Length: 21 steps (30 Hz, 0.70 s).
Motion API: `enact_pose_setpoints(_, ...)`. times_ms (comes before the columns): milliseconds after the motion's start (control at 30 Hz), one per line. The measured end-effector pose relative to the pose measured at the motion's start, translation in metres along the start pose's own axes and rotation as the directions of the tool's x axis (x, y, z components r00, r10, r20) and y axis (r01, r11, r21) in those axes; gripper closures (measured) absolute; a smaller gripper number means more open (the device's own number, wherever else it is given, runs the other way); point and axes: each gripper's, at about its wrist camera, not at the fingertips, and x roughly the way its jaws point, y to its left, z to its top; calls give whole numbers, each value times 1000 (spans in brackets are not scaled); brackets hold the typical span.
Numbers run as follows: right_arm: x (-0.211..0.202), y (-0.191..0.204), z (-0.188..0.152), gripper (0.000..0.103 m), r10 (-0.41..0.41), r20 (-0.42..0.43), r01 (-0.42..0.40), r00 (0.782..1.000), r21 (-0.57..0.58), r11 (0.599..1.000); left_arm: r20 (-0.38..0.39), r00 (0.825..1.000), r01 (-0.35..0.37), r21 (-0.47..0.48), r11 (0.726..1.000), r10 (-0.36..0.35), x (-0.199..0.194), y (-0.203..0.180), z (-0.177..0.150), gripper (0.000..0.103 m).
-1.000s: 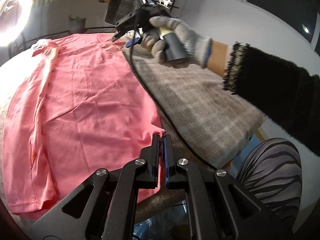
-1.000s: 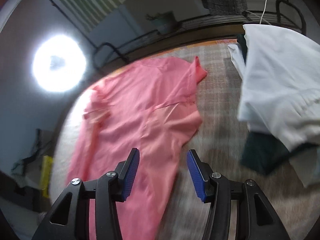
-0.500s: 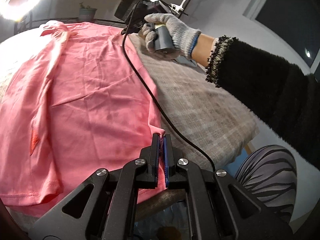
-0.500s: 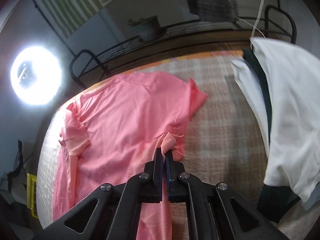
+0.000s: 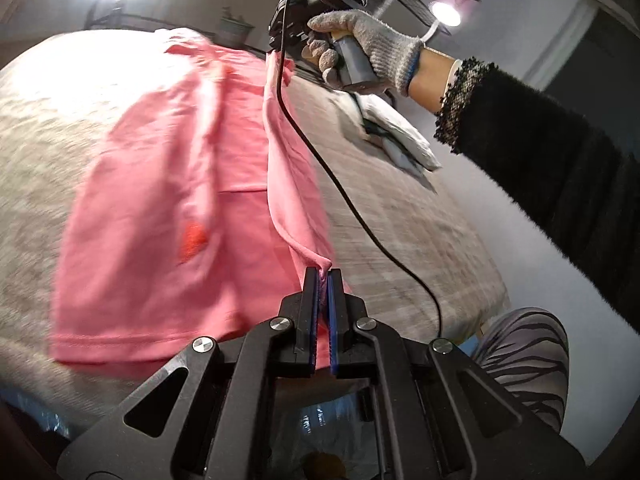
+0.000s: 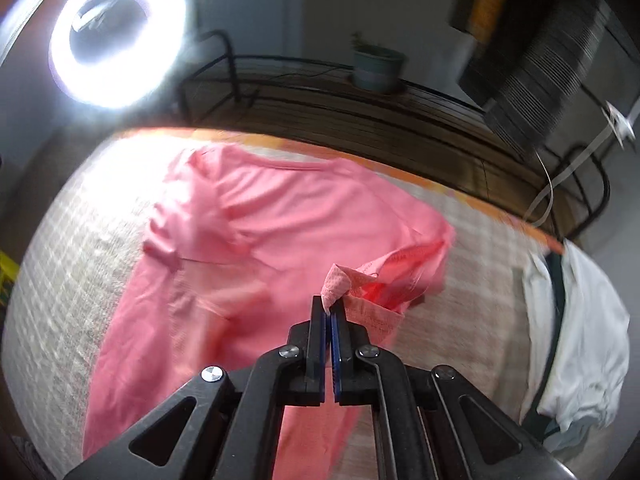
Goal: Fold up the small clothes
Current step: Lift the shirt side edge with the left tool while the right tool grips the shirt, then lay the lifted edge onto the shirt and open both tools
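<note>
A pink shirt (image 5: 168,208) lies spread on a table covered with a grey checked cloth (image 5: 400,216). The left gripper (image 5: 323,276) is pressed together, pinching the shirt's near edge. The right gripper (image 6: 330,308), held by a gloved hand (image 5: 360,48), pinches the far edge by the sleeve. The edge between them is lifted off the table in a taut ridge. White folded clothes (image 6: 576,328) lie well apart to the right.

Plaid-covered table (image 5: 400,216) under pink shirt (image 5: 160,200)
</note>
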Motion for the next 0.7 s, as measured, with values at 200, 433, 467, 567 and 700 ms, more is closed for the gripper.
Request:
enact_pose_setpoints(200, 31, 71, 15, 103, -22, -39, 18, 999, -106, 994, 3, 999, -47, -66, 997, 47, -12, 30, -4, 101)
enact_pose_setpoints(433, 52, 83, 9, 72, 60, -124, -71, 990, -89, 994, 19, 998, -60, -52, 997, 61, -20, 30, -1, 86)
enact_pose_setpoints(467, 45, 74, 10, 72, 117, -116, -124, 986, -61, 990, 30, 997, -68, -41, 997, 70, -24, 28, 1, 69)
enact_pose_setpoints(567, 10, 34, 10, 66, 298, -28, -295, 954, 69, 953, 92, 993, -70, -8, 998, 70, -40, 21, 6, 62)
enact_pose_setpoints(700, -30, -32, 2, 62, 350, 127, -370, 928, 208, 906, 125, 988, -98, 39, 994, 92, -54, 18, 23, 62)
